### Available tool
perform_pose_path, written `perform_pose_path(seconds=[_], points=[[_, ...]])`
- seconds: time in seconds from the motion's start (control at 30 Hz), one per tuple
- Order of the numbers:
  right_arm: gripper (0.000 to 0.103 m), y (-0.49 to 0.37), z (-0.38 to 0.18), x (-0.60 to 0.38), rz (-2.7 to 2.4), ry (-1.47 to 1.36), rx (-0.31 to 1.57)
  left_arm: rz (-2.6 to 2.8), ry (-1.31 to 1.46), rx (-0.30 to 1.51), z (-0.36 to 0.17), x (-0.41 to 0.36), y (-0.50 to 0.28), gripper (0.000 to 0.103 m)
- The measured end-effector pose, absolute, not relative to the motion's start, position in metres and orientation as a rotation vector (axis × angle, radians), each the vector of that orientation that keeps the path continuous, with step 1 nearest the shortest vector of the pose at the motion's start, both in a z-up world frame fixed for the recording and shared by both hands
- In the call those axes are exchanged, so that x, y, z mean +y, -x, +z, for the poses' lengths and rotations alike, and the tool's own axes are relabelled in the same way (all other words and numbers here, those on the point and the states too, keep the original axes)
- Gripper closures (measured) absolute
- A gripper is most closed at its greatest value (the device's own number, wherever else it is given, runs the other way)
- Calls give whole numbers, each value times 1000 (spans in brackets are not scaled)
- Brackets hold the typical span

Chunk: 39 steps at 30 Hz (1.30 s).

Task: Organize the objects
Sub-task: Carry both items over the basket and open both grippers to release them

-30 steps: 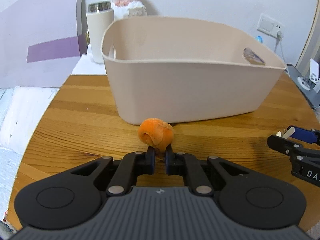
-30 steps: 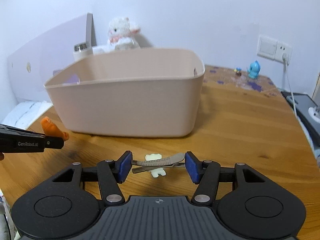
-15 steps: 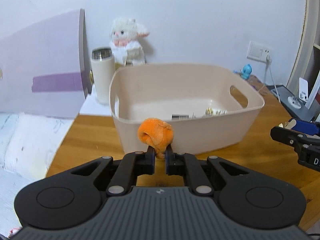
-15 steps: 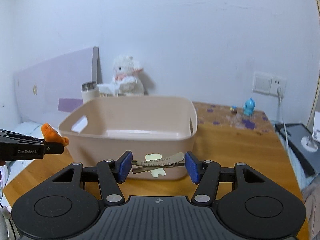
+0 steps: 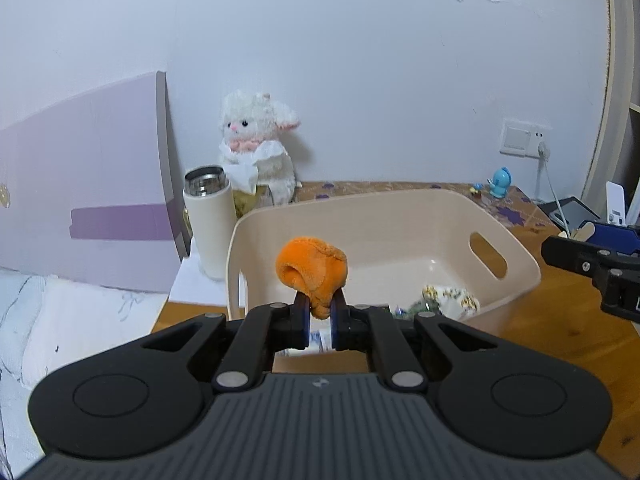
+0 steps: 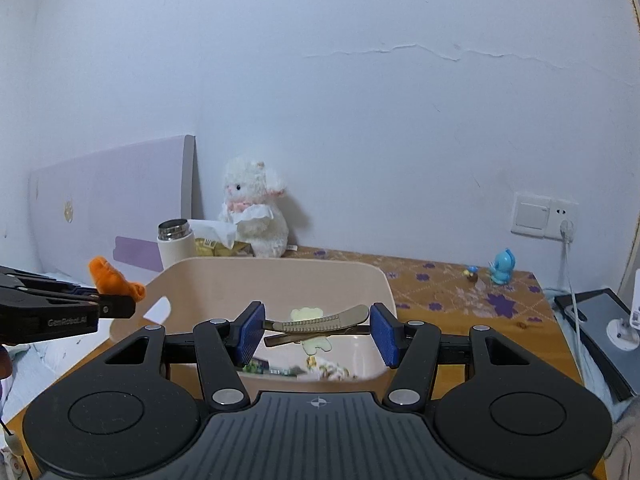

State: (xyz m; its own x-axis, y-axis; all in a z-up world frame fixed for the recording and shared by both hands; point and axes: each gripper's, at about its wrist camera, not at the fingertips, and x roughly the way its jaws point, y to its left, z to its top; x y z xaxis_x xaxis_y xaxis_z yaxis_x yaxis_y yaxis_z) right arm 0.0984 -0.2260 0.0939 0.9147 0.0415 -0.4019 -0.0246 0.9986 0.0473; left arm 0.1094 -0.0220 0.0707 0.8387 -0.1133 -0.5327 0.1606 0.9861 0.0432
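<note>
My left gripper [image 5: 319, 320] is shut on an orange plush scrunchie [image 5: 311, 270] and holds it above the near rim of the beige plastic bin [image 5: 516, 276]. My right gripper [image 6: 316, 330] is shut on a metal hair clip [image 6: 320, 320] with a pale yellow bear charm, held above the bin [image 6: 132, 320]. The bin holds several small items, among them a patterned white cloth [image 5: 450, 300]. The left gripper with the scrunchie [image 6: 114, 280] shows at the left of the right wrist view. The right gripper's fingers [image 5: 580, 256] show at the right of the left wrist view.
A white tumbler [image 5: 210, 220] and a white plush lamb [image 5: 256, 148] stand behind the bin by the wall. A purple board [image 5: 80, 208] leans at left. A blue figurine [image 6: 502, 266], a wall socket [image 6: 544, 220] and a tablet [image 6: 600, 320] are at right on the wooden table [image 6: 480, 340].
Both grippers have risen from table level in front of the bin to above its rim, so the bin's inside now shows. Both stay shut on their objects.
</note>
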Motion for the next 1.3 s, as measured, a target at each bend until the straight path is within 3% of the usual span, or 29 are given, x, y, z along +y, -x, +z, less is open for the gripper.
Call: perform_pose_path(seconds=[0.6,1.1,1.2,1.27,1.3], points=[[49,-191,64,-214,41,-7,573,-127,-159,712,31,-38,-204,92],[48,-207,28,-206,49,17,729,-134,-187,874,-7,-37,-231,89],[40,-203,31,-207,47,1,732,-130,-184,869,-6,-36,-230,79],[37,-200,35,-208,40,-6,719,-129,-172,854,-2,-34,-227,61],[36,-197,37,-209,34,-8,710,-141,-158,843,1,-33,-225,60]])
